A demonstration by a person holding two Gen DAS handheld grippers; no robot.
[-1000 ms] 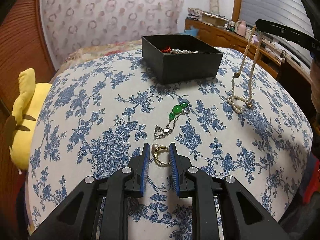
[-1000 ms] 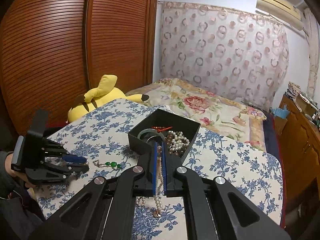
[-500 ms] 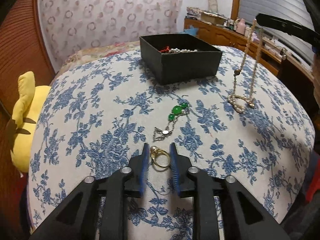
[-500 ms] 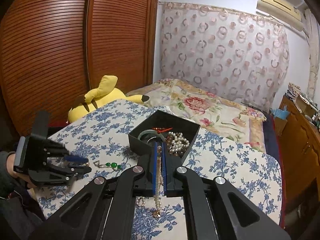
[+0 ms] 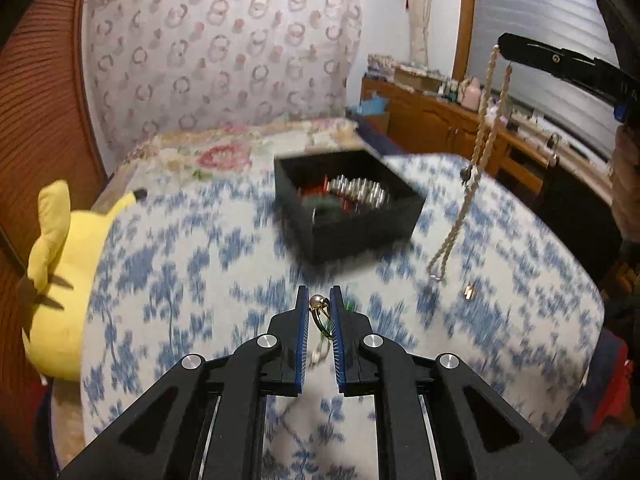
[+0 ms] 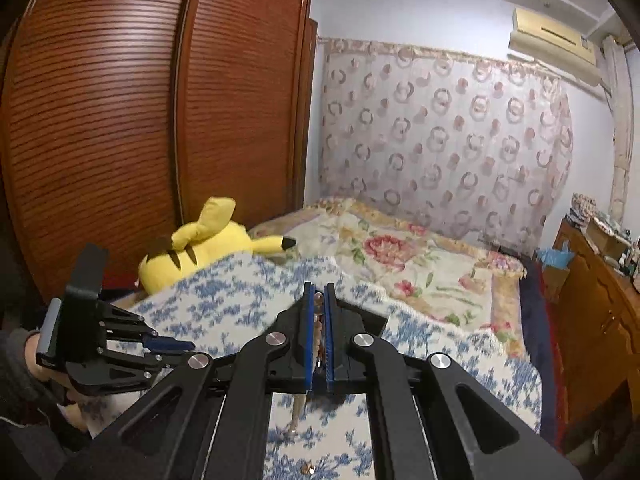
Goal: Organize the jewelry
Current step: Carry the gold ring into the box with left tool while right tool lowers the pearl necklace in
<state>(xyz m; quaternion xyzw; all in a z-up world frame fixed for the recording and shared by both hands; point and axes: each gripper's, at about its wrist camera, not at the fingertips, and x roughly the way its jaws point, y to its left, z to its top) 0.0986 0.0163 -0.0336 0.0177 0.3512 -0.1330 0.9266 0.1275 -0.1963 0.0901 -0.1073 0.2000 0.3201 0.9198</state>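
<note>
Pinching a small, light pearl ring [image 5: 319,312] by its stiff band above the bed [image 5: 200,280], the left gripper [image 5: 319,308] seemed secure, while the right gripper [image 6: 319,320] clamped a limp, swinging pearl necklace [image 5: 464,200].

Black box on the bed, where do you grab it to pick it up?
On the black box, pinch the near wall from above, jaws straddling its rim. The top is open and the walls look thin and upright. The jewelry lies low inside, below the rim.
</note>
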